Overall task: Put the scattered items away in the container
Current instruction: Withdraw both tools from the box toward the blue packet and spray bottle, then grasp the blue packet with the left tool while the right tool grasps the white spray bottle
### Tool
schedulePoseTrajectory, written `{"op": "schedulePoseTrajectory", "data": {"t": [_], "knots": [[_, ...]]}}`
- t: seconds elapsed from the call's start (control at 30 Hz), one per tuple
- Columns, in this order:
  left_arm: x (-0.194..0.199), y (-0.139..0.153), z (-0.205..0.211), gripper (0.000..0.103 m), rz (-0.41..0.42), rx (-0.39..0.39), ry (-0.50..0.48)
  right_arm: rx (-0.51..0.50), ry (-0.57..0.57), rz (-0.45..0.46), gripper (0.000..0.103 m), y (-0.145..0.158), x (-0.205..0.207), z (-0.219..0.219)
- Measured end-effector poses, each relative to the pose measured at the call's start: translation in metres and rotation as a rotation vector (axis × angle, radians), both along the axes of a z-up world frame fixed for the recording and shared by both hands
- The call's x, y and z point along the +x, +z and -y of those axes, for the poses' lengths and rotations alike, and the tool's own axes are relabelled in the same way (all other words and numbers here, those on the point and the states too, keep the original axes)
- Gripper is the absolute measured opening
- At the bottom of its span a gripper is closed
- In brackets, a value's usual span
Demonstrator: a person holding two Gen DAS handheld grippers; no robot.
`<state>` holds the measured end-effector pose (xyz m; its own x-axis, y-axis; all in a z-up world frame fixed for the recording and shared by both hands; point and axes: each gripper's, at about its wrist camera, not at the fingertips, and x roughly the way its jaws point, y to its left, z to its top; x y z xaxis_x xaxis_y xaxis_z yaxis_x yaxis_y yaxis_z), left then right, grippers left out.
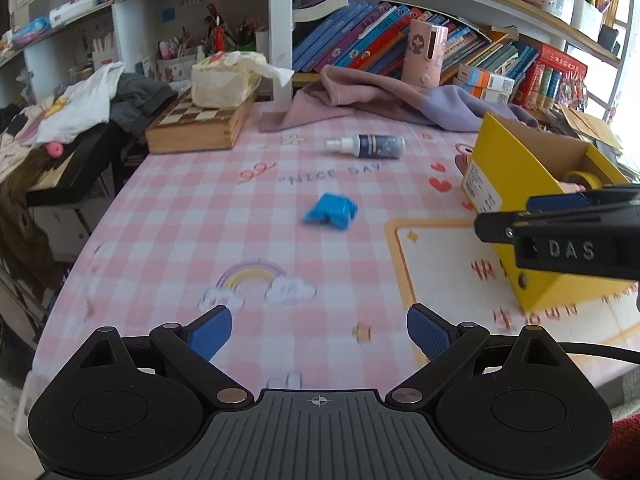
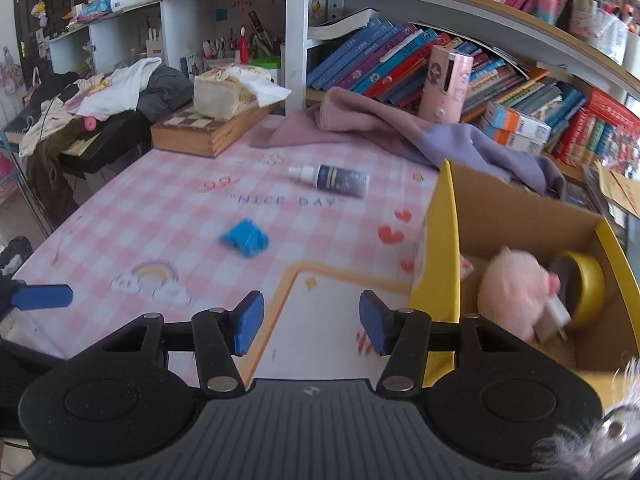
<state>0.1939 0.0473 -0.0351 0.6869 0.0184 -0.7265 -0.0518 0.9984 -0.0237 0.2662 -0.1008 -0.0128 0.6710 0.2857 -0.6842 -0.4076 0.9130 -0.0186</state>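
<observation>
2 claws [image 1: 319, 332] [image 2: 311, 328] gape empty; 1 spray bottle [image 1: 366, 146], 1 blue wad [image 1: 330, 210] outside yellow box [image 2: 448, 248].

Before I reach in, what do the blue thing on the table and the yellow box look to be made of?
Blue item: looks like soft crumpled cloth or thin plastic, matte, with irregular folds; motion blur leaves it open.
Yellow box: cardboard, going by the plain brown inner walls and folded edges, with a smooth yellow printed outside and a label on one wall.

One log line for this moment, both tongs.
left tongs: open, empty | right tongs: open, empty | table: bottle, blue item | box: plush, tape
</observation>
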Motion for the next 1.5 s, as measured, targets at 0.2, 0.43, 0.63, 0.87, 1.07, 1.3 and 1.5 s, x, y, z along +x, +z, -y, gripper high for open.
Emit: {"op": "schedulePoseTrajectory", "data": {"t": [0.2, 0.43, 0.63, 0.87, 1.07, 1.3, 1.5], "knots": [[0.04, -0.001, 0.002, 0.096, 0.02, 0.012, 0.006, 0.008, 0.043, -0.006, 0.051, 0.004, 0.05, -0.007], [0.086, -0.017, 0.002, 0.096, -0.019, 0.032, 0.019, -0.012, 0.11, -0.023, 0.051, 0.001, 0.099, -0.02], [0.121, -0.028, 0.003, 0.095, -0.023, 0.034, 0.003, -0.114, 0.227, -0.007, 0.053, 0.002, 0.146, -0.04], [0.15, -0.044, 0.008, 0.088, -0.048, 0.041, -0.037, -0.332, 0.475, 0.025, 0.05, -0.012, 0.203, -0.069], [0.162, -0.051, 0.006, 0.078, -0.06, 0.015, -0.039, -0.458, 0.626, -0.037, 0.05, -0.037, 0.246, -0.091], [0.17, -0.058, 0.003, 0.075, -0.083, -0.007, -0.037, -0.481, 0.704, -0.094, 0.05, -0.052, 0.283, -0.102], [0.174, -0.063, 0.003, 0.061, -0.107, -0.014, -0.044, -0.485, 0.739, -0.195, 0.049, -0.064, 0.303, -0.105]]}}
